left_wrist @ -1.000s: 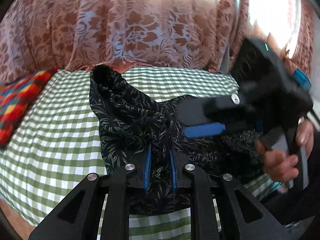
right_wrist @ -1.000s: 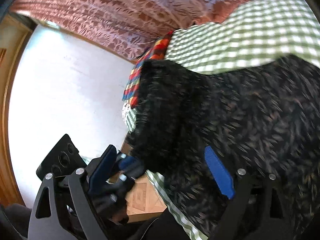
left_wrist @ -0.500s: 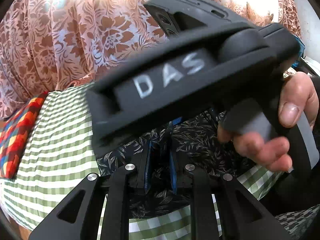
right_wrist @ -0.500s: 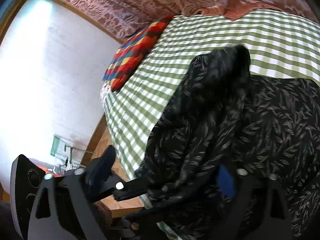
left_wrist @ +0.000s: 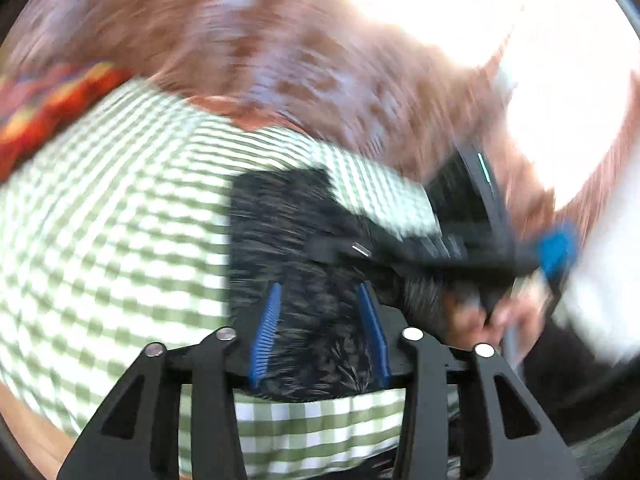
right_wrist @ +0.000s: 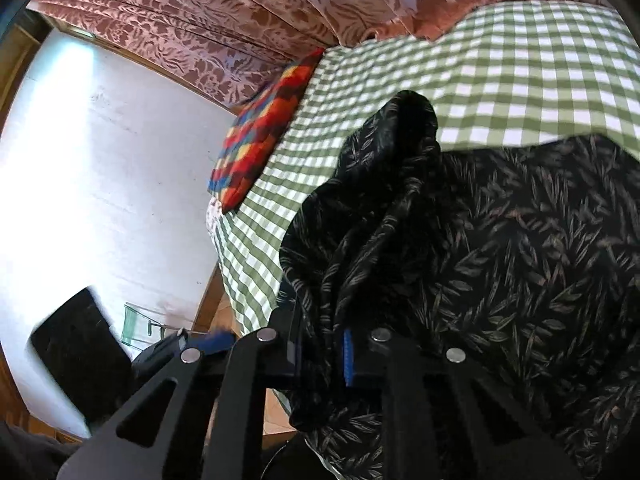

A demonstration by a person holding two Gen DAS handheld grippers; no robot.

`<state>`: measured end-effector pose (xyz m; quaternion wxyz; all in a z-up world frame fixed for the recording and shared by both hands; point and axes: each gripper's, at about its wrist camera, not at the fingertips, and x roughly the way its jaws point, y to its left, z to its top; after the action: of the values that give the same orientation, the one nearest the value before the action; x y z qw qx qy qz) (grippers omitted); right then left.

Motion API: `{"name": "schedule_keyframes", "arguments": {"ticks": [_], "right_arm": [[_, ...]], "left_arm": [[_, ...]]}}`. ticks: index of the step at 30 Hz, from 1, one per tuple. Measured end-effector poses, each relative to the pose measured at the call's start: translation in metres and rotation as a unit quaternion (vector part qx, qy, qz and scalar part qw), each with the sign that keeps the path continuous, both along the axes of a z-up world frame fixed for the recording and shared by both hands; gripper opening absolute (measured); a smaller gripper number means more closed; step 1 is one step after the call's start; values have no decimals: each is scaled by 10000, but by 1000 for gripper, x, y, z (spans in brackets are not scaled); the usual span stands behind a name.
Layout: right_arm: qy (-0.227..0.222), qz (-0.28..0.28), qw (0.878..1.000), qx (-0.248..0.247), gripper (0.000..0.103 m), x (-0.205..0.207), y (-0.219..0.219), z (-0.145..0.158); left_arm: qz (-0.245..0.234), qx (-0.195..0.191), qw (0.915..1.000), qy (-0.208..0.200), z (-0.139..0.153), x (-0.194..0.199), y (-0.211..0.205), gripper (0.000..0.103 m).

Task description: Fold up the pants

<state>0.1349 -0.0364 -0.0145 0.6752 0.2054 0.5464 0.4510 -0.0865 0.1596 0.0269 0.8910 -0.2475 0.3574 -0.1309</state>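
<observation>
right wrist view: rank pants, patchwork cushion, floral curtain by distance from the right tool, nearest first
1. pants: a bunched fold is clamped in the right tool, whose jaws have just been closing on it.
2. patchwork cushion: upper left of the tool, on the green checked bedsheet by its far edge.
3. floral curtain: top of frame, behind the bed.

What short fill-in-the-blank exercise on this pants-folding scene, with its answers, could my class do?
1. The pants are black with a ____ print.
2. They lie on a sheet checked in white and ____.
3. The right gripper, whose jaws have just been closing, is shut on a bunched fold of the ____.
4. The left gripper, whose jaws have just been opening, has jaws that stand ____.

Missing words: leaf; green; pants; apart
</observation>
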Motion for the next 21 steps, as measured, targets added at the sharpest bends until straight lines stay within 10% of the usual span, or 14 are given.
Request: {"name": "schedule_keyframes", "arguments": {"ticks": [6, 21], "right_arm": [[-465, 46, 9988, 126, 12, -3, 0, 38], [-1930, -161, 9808, 239, 12, -30, -59, 154]], "left_arm": [[1085, -515, 9915, 497, -21, 0, 56, 40], [189, -1054, 9926, 573, -39, 85, -13, 40]]}}
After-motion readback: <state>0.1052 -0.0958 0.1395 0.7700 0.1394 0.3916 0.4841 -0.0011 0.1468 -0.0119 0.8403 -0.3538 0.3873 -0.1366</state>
